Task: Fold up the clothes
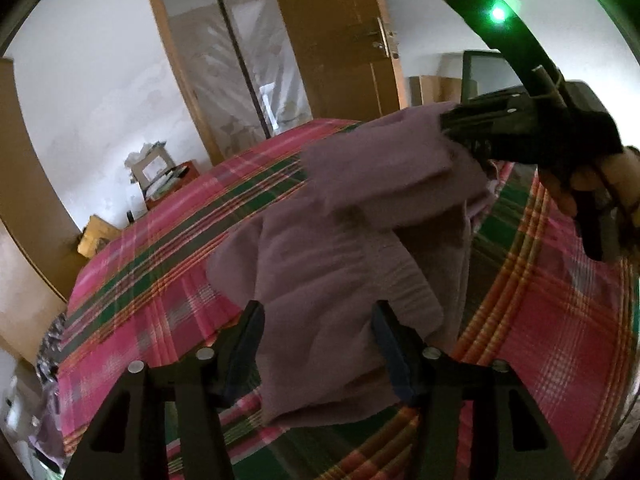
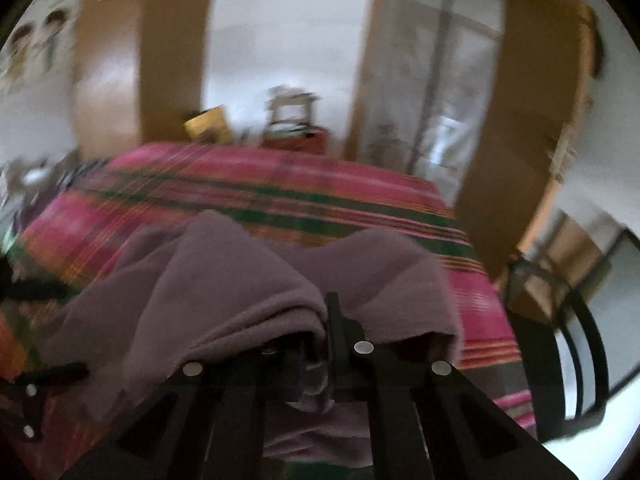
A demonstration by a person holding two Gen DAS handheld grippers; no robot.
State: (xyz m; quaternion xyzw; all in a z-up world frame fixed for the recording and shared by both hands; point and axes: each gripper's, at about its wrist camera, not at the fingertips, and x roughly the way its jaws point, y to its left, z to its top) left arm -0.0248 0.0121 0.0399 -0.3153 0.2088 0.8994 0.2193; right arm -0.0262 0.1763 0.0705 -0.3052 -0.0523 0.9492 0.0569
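Observation:
A mauve garment [image 1: 344, 264] lies crumpled on a bed with a pink and green plaid cover [image 1: 160, 264]. In the left wrist view my left gripper [image 1: 318, 344] is open, its two fingers standing apart over the garment's near edge, holding nothing. My right gripper [image 1: 464, 124] shows at upper right, shut on the garment's far part and lifting it. In the right wrist view the right gripper [image 2: 320, 320] is shut on a bunched fold of the garment [image 2: 248, 288], which drapes over its fingers. This view is blurred.
Wooden wardrobe doors [image 1: 340, 36] stand behind the bed. A small red side table [image 1: 172, 184] with clutter and a yellow box [image 1: 96, 236] stand by the wall. A black chair [image 2: 560, 340] stands right of the bed. The plaid cover [image 2: 280, 192] stretches beyond the garment.

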